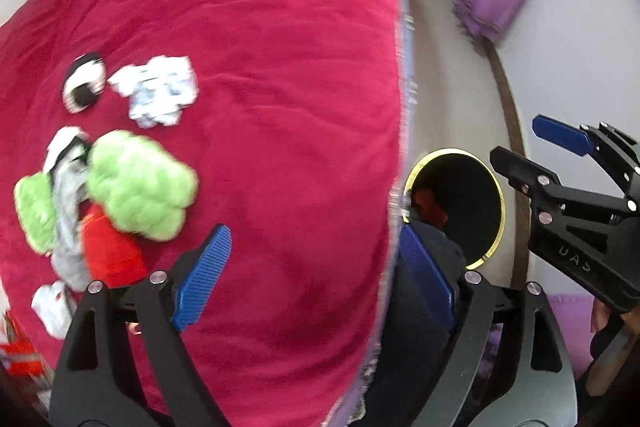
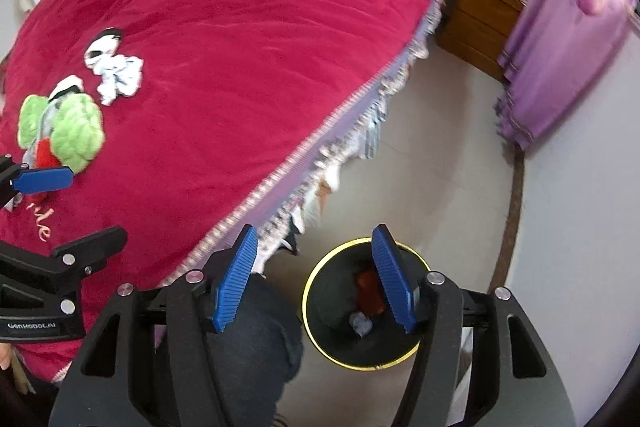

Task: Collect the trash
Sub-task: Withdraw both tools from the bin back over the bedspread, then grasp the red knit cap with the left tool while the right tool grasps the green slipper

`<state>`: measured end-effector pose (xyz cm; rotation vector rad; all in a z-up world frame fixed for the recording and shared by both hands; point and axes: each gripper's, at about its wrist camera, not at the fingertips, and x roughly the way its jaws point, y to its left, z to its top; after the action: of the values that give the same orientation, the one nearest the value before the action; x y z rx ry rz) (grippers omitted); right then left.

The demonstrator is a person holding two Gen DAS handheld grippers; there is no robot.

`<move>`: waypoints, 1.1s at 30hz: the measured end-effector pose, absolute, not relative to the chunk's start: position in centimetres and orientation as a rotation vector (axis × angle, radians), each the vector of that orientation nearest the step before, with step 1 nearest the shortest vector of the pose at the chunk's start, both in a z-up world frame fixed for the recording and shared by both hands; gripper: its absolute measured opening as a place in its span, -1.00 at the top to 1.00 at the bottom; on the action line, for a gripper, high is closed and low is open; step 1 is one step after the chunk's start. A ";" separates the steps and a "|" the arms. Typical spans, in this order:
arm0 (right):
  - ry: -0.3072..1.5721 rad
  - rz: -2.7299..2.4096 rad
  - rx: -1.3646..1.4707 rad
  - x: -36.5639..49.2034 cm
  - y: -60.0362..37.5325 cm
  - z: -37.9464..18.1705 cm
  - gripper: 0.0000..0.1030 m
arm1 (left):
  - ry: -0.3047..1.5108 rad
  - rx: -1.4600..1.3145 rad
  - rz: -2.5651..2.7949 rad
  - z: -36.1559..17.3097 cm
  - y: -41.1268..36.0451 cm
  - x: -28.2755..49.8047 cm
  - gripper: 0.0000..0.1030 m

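A crumpled white paper (image 1: 158, 91) lies on the red bedspread (image 1: 260, 47), far left of centre; it also shows in the right wrist view (image 2: 120, 77). A black bin with a yellow rim (image 2: 362, 307) stands on the floor beside the bed and holds a red scrap (image 2: 370, 291) and a grey paper ball (image 2: 361, 323). It also shows in the left wrist view (image 1: 456, 203). My left gripper (image 1: 316, 275) is open and empty over the bed's edge. My right gripper (image 2: 314, 279) is open and empty above the bin.
The bedspread carries a stitched green, red and grey motif (image 1: 120, 195). A wooden nightstand (image 2: 480, 15) and purple curtain (image 2: 560, 39) stand beyond the bed. Pale floor (image 2: 432, 167) lies between bed and wall. A knee in jeans (image 2: 252, 339) is beside the bin.
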<state>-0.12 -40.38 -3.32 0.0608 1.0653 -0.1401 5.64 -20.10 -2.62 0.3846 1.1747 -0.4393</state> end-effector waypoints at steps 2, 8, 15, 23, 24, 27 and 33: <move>1.059 -0.114 0.049 0.7 -39.5 -3.0 -0.11 | 1.169 0.360 -0.401 -2.3 -18.8 6.1 -0.65; 1.042 -0.024 -0.004 3.3 -35.9 -2.6 -0.11 | 1.162 0.295 -0.304 -2.2 -15.8 7.1 -0.65; 1.024 0.070 -0.064 5.6 -32.4 -2.2 -0.11 | 1.167 0.233 -0.226 -2.3 -12.4 7.9 -0.65; 1.019 0.160 -0.122 7.5 -29.1 -2.5 -0.14 | 1.153 0.189 -0.165 -1.9 -9.8 7.7 -0.77; 1.017 0.169 -0.131 7.7 -28.8 -2.5 -0.14 | 1.158 0.180 -0.166 -2.0 -9.6 7.7 -0.77; 1.015 0.195 -0.160 8.2 -27.8 -2.6 -0.14 | 1.166 0.178 -0.157 -2.2 -9.1 7.7 -0.77; 1.022 0.243 -0.206 8.9 -26.1 -3.2 -0.26 | 1.194 0.163 -0.155 -3.0 -8.1 7.7 -0.77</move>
<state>8.87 -26.08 -3.20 -0.2057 1.0225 0.2433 7.71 -8.07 -3.04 0.1630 1.1936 -0.1546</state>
